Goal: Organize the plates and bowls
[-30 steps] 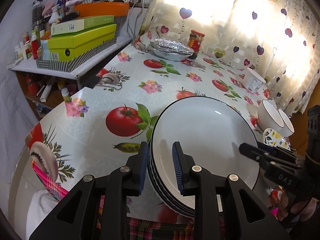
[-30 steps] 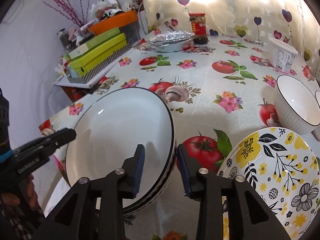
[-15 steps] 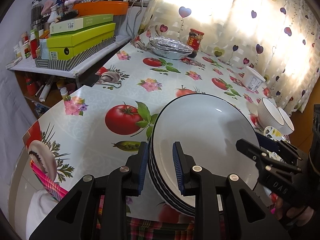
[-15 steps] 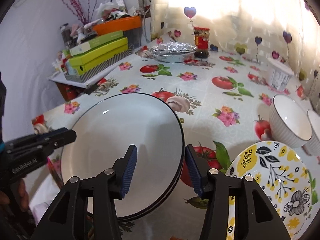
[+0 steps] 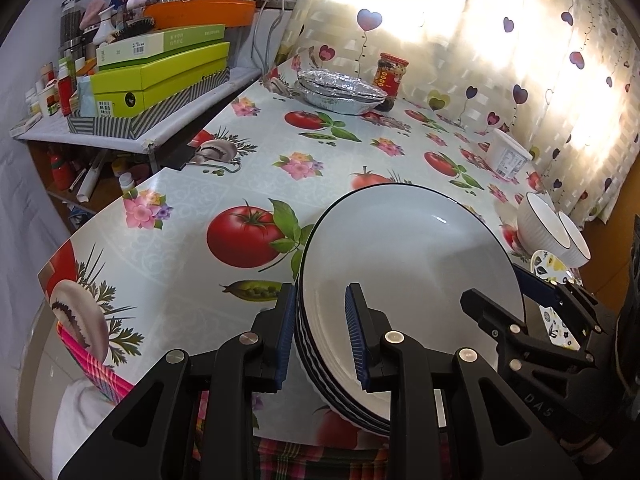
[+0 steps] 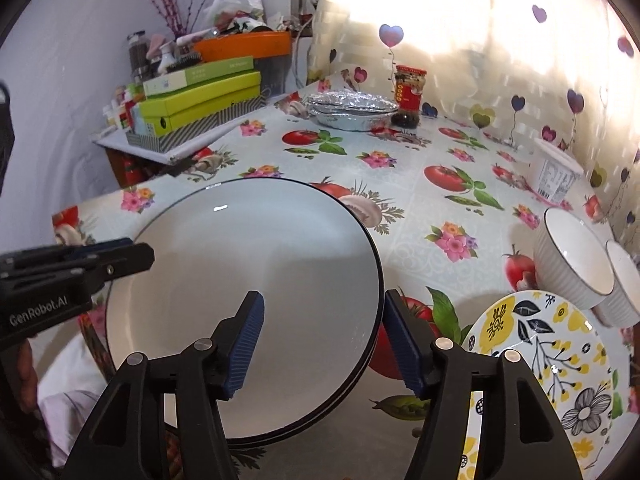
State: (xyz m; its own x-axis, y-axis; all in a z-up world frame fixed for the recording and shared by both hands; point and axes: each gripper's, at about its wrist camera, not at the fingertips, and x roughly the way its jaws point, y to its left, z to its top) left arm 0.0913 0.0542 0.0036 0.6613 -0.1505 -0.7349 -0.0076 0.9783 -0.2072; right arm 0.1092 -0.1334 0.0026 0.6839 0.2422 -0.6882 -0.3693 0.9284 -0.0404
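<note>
A stack of white, black-rimmed plates [image 5: 400, 248] rests on the tomato-print tablecloth near the front edge. My left gripper [image 5: 320, 336] is shut on the stack's near-left rim, one pad outside it and one on the top plate. It also shows at the left of the right wrist view, as the left gripper [image 6: 132, 254]. My right gripper [image 6: 324, 340] straddles the right rim of the plate stack [image 6: 248, 264]. Its jaws are opening and neither pad presses on the plates. A yellow floral plate [image 6: 552, 360] lies to the right, with two white bowls [image 6: 572, 256] behind it.
Foil trays [image 5: 340, 94] and a red-labelled jar [image 5: 390, 76] stand at the back by the heart-print curtain. A white tub [image 5: 508, 156] sits at the back right. A cluttered side shelf with green boxes [image 5: 160, 80] adjoins the table's left side.
My right gripper's jaws have spread wide, away from the stack's rim, and the gripper has rolled slightly. My left gripper and the stack have stayed put.
</note>
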